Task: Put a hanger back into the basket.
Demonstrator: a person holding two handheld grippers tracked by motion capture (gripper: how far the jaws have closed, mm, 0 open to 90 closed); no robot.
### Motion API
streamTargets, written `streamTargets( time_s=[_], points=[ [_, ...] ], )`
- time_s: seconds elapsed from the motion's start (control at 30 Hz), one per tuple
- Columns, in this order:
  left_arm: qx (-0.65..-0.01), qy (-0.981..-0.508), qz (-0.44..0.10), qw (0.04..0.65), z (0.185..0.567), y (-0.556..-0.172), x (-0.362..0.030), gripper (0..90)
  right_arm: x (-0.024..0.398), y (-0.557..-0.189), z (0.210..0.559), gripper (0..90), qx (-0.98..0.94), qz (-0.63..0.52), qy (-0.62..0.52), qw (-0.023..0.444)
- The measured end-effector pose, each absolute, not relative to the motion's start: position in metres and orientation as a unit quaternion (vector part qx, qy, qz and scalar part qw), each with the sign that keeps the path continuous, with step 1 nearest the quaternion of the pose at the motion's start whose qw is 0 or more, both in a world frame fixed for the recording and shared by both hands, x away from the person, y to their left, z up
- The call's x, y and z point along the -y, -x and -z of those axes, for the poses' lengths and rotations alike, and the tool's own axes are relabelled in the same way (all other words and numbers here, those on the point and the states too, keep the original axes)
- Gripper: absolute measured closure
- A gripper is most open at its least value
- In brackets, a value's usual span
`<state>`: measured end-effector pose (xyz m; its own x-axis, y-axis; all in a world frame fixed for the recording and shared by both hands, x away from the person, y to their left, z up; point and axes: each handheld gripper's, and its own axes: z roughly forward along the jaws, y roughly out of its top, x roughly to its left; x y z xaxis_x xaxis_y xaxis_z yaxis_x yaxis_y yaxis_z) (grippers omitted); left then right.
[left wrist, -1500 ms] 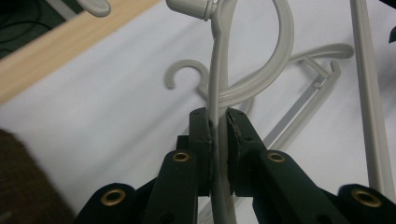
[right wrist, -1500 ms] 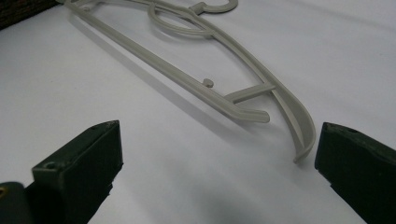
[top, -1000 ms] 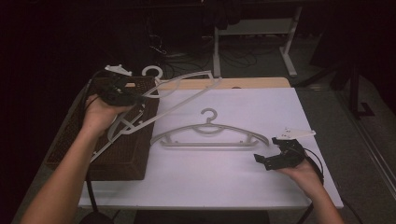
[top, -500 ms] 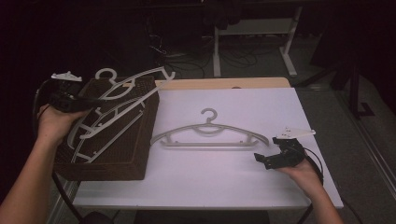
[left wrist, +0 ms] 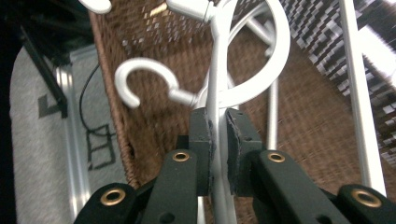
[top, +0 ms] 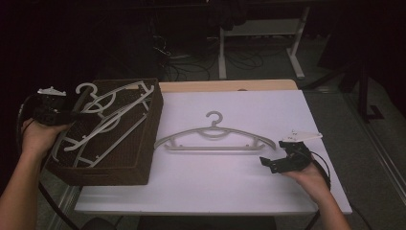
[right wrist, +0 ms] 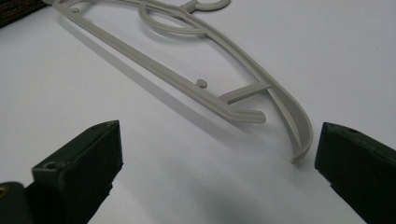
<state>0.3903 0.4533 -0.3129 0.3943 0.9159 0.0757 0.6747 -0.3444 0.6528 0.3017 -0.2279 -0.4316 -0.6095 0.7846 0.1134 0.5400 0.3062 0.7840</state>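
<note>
A brown wicker basket [top: 143, 139] stands at the table's left with white hangers [top: 112, 120] lying in it. My left gripper [top: 72, 115] is at the basket's left rim, shut on the thin bar of one white hanger [left wrist: 216, 107]; its hook [left wrist: 140, 79] curls just beyond the jaws. A grey hanger [top: 215, 136] lies flat on the white tabletop [top: 215, 182] at mid-table. My right gripper [top: 270, 164] rests low on the table to that hanger's right, jaws wide open, with the hanger's right tip [right wrist: 299, 135] just ahead of them and nothing between them.
A wooden strip [top: 230, 86] runs along the table's far edge. Behind it stand a white desk frame [top: 258, 43] and cables on the dark floor. The basket overhangs the table's left edge beside a metal rail [left wrist: 74, 154].
My left gripper has carried the white hanger leftward and down, from over the basket's right part to its left rim. The basket has also shifted. The right gripper has stayed put.
</note>
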Motion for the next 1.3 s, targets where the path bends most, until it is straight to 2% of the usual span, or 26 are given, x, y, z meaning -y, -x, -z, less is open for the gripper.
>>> streamTargets(
  time_s=[0.5, 0.6, 0.9, 1.3],
  points=[
    [-0.518, -0.8, -0.208, 0.221, 0.347, -0.413, -0.452, 80.1, 0.228, -0.302, 0.428, 0.7, -0.79, -0.42, -0.421, 0.149],
    [-0.526, -0.79, -0.209, 0.234, 0.347, -0.411, -0.457, 67.0, 0.227, -0.303, 0.428, 0.7, -0.792, -0.42, -0.418, 0.149],
    [-0.521, -0.775, -0.191, 0.303, 0.337, -0.401, -0.452, 46.4, 0.227, -0.302, 0.429, 0.7, -0.793, -0.421, -0.415, 0.147],
    [-0.467, -0.775, -0.142, 0.401, 0.319, -0.395, -0.402, 38.2, 0.227, -0.301, 0.428, 0.7, -0.795, -0.42, -0.412, 0.147]
  ],
)
